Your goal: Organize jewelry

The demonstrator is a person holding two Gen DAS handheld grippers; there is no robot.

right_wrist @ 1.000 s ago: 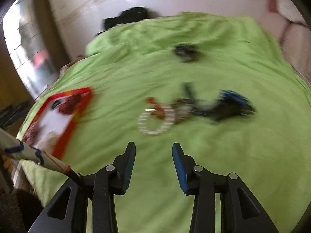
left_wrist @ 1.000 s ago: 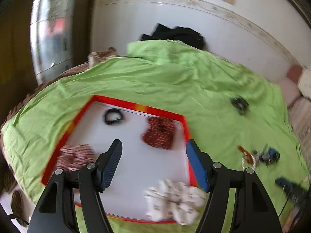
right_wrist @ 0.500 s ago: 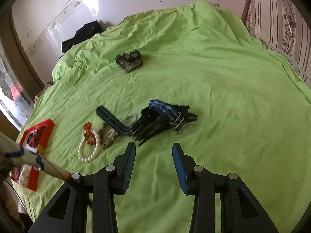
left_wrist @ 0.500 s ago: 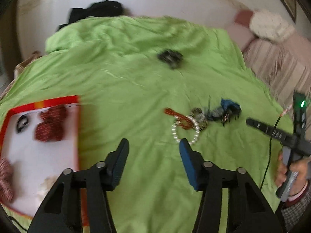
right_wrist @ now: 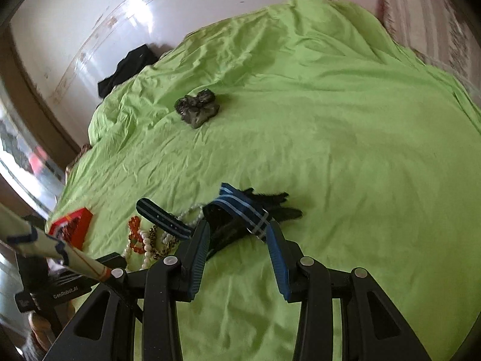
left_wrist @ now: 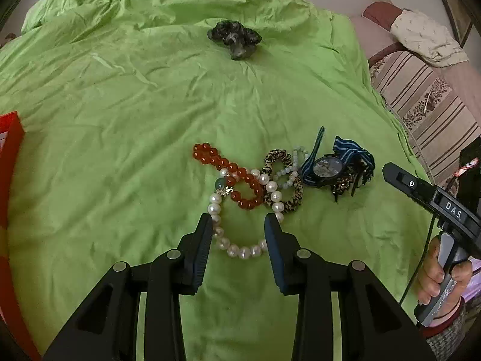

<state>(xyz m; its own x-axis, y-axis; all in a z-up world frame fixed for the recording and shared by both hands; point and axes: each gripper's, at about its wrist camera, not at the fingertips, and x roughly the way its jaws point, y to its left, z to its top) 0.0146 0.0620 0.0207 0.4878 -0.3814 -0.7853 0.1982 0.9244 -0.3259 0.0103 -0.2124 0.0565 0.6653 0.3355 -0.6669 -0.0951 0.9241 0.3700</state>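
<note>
Left wrist view showed the left gripper (left_wrist: 237, 225) low over the green bedsheet (left_wrist: 120, 120), its jaws having just been closing to a fairly narrow gap, with the near curve of the pearl bracelet (left_wrist: 240, 251) lying between them; the pads did not appear to press on the beads. Tangled with the pearls were a red bead bracelet (left_wrist: 237, 177), a leopard-print hair tie (left_wrist: 288, 186) and, just beside them, a watch (left_wrist: 327, 168) on a blue striped strap. A dark scrunchie (left_wrist: 234, 37) lay well apart, farther up the bed. At the left edge sat the red rim of the tray (left_wrist: 12, 138).

Right wrist view had the right gripper (right_wrist: 237, 234) with jaws moderately apart, empty, hovering close over the watch straps (right_wrist: 243, 210).

The pearls would likely be light but slick and round, apt to roll out of a pinch, and the string limp. Taking two or three beads squarely across the strand on the free near side, away from the overlap with the red beads, would seem safest; lifting could drag the neighbours along.
</note>
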